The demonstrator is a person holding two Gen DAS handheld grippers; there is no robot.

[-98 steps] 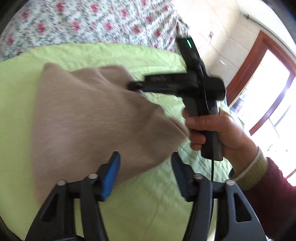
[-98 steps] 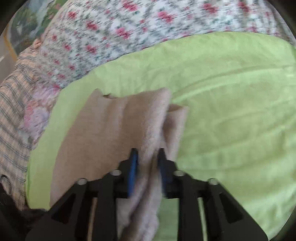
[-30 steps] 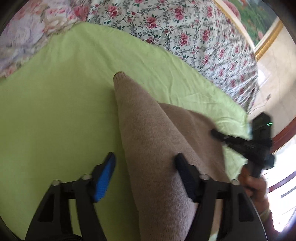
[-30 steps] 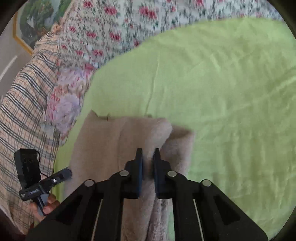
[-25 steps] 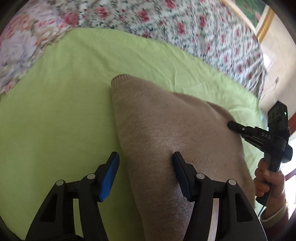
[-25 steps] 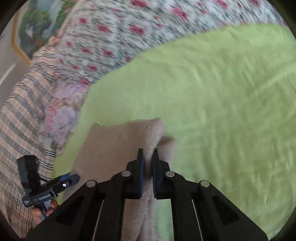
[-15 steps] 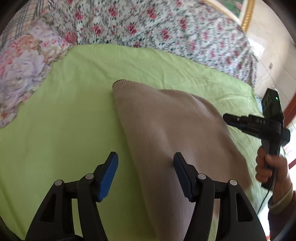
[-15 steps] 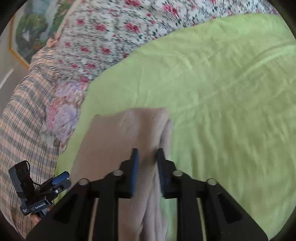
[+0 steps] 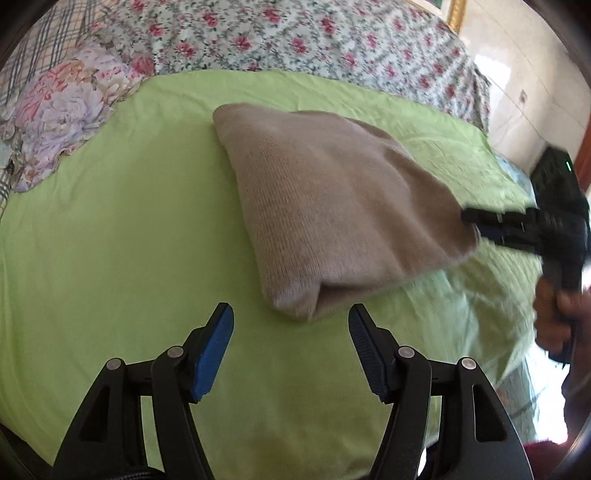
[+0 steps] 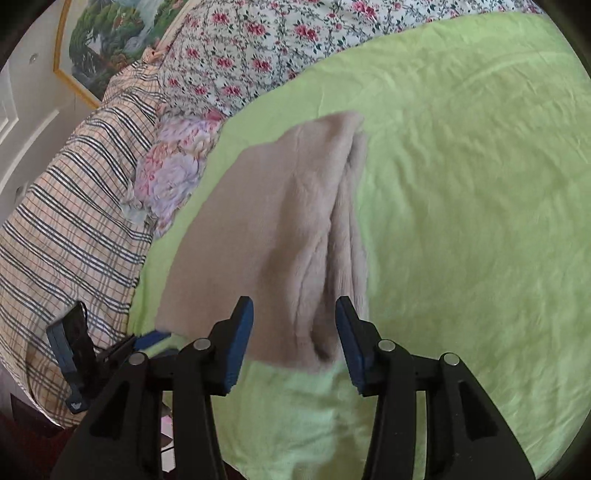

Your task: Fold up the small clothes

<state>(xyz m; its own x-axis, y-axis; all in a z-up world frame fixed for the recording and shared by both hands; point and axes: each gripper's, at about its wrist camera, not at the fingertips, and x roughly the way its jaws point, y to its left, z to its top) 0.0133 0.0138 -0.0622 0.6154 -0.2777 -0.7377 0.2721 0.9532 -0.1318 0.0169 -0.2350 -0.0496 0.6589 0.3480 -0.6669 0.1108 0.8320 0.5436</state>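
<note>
– Beige knit, folded over – that is the sweater [image 9: 332, 206] on the green bedsheet [image 9: 110, 240]. What can't you make out?

– From the left wrist view, the right tool [image 9: 476, 221] is smeared by motion at the frame's right edge, and the hand [image 9: 554, 310] under it is a blur. From the right wrist view, the left tool [image 10: 147, 338] is mostly hidden behind the right tool's own black frame; only 1 blue fingertip pokes out at the sweater's near left corner.

– Anything around it?

– A rose-print quilt [image 9: 295, 33] beyond the sheet, a pale floral pillow [image 9: 62, 110] and a plaid blanket [image 10: 74, 221] to the side, a framed painting [image 10: 110, 40] on the wall. Nothing lies on the sweater.

– And the tools?

– Left tool [image 9: 290, 332]: released, 2 pads apart, with the sweater's folded corner just ahead of them, not between them. Right tool [image 10: 293, 328]: jaws opening, the sweater's near edge with its stacked folds lying in the gap, but neither pad presses on it – so it grasps nothing.
</note>
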